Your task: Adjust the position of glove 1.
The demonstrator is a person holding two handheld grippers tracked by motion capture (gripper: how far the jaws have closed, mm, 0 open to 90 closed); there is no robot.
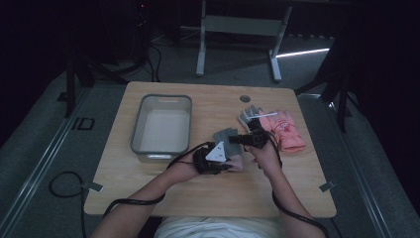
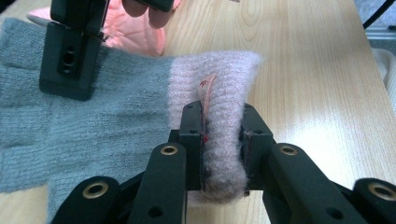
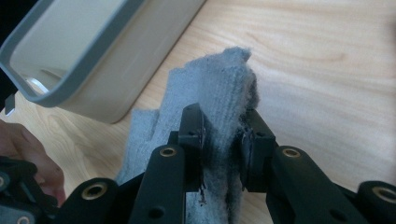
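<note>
Left claw (image 2: 223,140) grips glove (image 2: 93,116) cuff | right claw (image 3: 223,140) grips fingers | bin (image 1: 161,124) empty

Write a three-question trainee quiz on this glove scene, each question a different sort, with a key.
1. True or false: the left tool is shut on the pale pink knitted cuff of the grey knitted wool glove.
2. What is the right tool clamped on?
A. the rim of the grey-rimmed rectangular plastic bin
B. the grey glove's finger end
C. the pink padded winter gloves
3. Fill in: in the high view, the bin stands to the ____ of both tools on the light wooden table.

Key: 1 true; 2 B; 3 left
</note>
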